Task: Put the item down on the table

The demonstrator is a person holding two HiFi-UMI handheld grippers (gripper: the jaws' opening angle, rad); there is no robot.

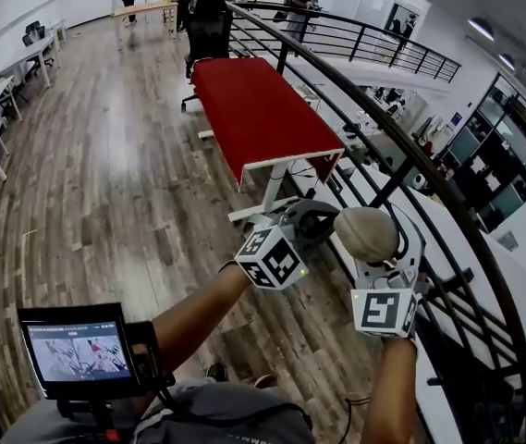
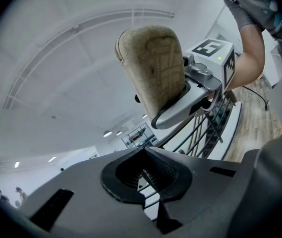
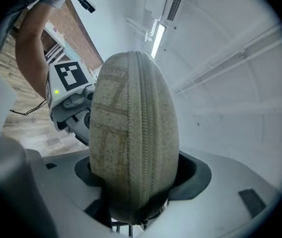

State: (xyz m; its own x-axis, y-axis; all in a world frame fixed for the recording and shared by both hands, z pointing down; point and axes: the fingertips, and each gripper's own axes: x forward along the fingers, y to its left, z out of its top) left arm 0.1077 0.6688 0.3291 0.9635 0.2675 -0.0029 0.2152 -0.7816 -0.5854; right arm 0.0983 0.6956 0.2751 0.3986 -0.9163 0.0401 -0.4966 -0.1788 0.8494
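A beige fabric pouch (image 1: 366,234) with a zip seam stands upright in my right gripper (image 1: 376,252), which is shut on its lower end. The right gripper view shows the pouch (image 3: 133,128) filling the space between the jaws of that gripper (image 3: 133,205), against the ceiling. From the left gripper view, the pouch (image 2: 153,68) and the right gripper (image 2: 190,100) sit just ahead and above. My left gripper (image 1: 301,228) is held close to the left of the pouch; its jaws (image 2: 145,177) stand together with nothing between them. The red table (image 1: 263,109) lies farther ahead on the floor.
A black curved railing (image 1: 410,165) runs along the right, close to both grippers. A small monitor (image 1: 78,350) is mounted low at the left. A black office chair (image 1: 209,26) stands behind the red table, and white desks (image 1: 31,54) and several people are far back.
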